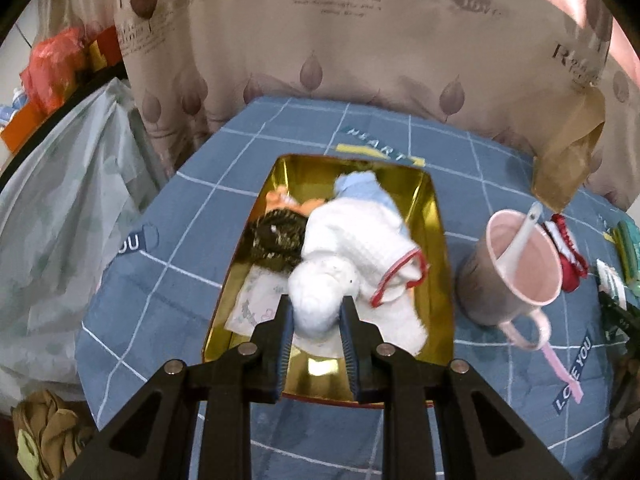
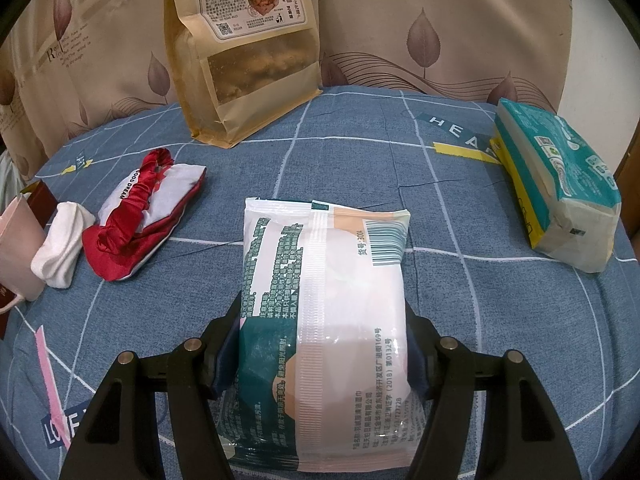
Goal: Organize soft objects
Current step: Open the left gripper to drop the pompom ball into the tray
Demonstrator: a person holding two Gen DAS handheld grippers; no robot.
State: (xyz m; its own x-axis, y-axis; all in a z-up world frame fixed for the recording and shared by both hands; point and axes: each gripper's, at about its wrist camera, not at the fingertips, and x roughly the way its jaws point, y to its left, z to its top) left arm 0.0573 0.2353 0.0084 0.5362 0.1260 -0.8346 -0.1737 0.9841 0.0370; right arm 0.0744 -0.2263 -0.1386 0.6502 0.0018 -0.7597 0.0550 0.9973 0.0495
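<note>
In the left wrist view my left gripper point(image 1: 317, 306) is shut on a white rolled sock point(image 1: 318, 284), held just over a gold tray point(image 1: 436, 216). The tray holds a white waffle cloth with red trim point(image 1: 360, 240), a light blue cloth point(image 1: 362, 188), an orange piece point(image 1: 280, 200), a dark patterned bundle point(image 1: 280, 236) and a printed white cloth point(image 1: 260, 300). In the right wrist view my right gripper point(image 2: 324, 320) is shut on a white, teal and peach wipes pack point(image 2: 328, 272) above the blue checked cover. A red and white satin cloth point(image 2: 148, 216) and another white rolled sock point(image 2: 60, 244) lie to the left of it.
A pink mug with a spoon point(image 1: 516, 268) stands right of the tray, its side also at the left edge point(image 2: 16, 248). A kraft paper bag point(image 2: 244, 52) stands at the back against a leaf-print curtain point(image 1: 360, 40). A teal tissue pack point(image 2: 560, 184) sits far right. Plastic bags point(image 1: 60, 208) pile up left.
</note>
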